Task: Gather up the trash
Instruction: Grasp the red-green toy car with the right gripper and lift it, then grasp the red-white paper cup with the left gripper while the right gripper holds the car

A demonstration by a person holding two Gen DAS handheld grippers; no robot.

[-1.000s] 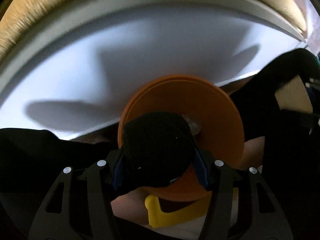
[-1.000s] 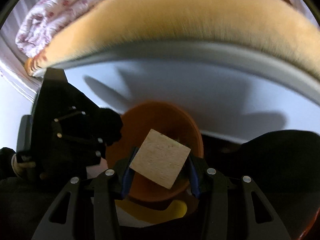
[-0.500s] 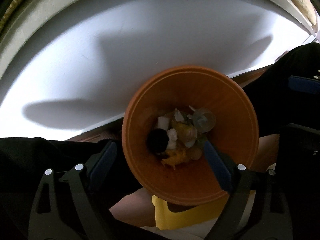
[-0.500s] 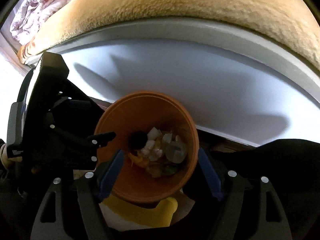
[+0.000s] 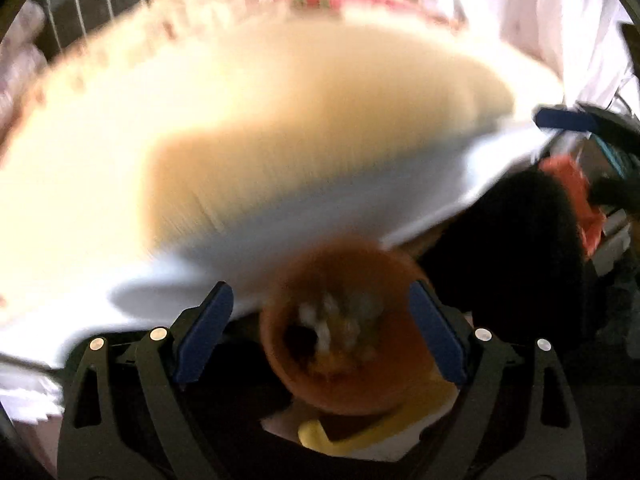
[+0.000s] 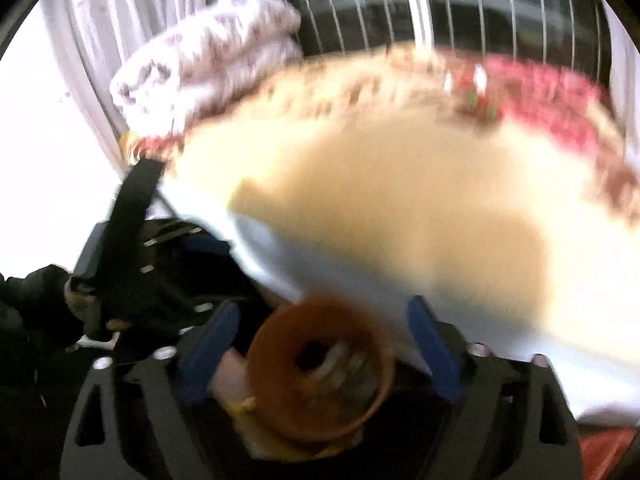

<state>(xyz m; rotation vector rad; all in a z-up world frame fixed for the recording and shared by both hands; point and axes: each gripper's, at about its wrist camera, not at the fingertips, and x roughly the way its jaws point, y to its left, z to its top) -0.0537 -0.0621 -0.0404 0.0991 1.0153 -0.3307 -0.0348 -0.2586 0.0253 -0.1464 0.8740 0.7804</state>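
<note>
An orange bin (image 5: 348, 328) stands low in the left wrist view with mixed trash (image 5: 332, 324) inside, blurred by motion. My left gripper (image 5: 320, 336) is open and empty above it, blue pads wide apart. In the right wrist view the same bin (image 6: 320, 368) holds trash (image 6: 336, 364), and my right gripper (image 6: 320, 348) is open and empty above it. The left gripper's black body (image 6: 132, 264) shows at the left of that view.
A bed with a tan blanket (image 5: 304, 132) and white frame (image 5: 320, 236) fills the view behind the bin. A folded floral quilt (image 6: 204, 64) lies at its far end by a barred window (image 6: 480, 8). A yellow object (image 5: 360, 432) lies under the bin. Red item (image 5: 576, 196) at right.
Both grippers let go of their items, a black piece and a cardboard piece, over the bin and opened. Both have since lifted and tilted up, so the bed top now shows.
</note>
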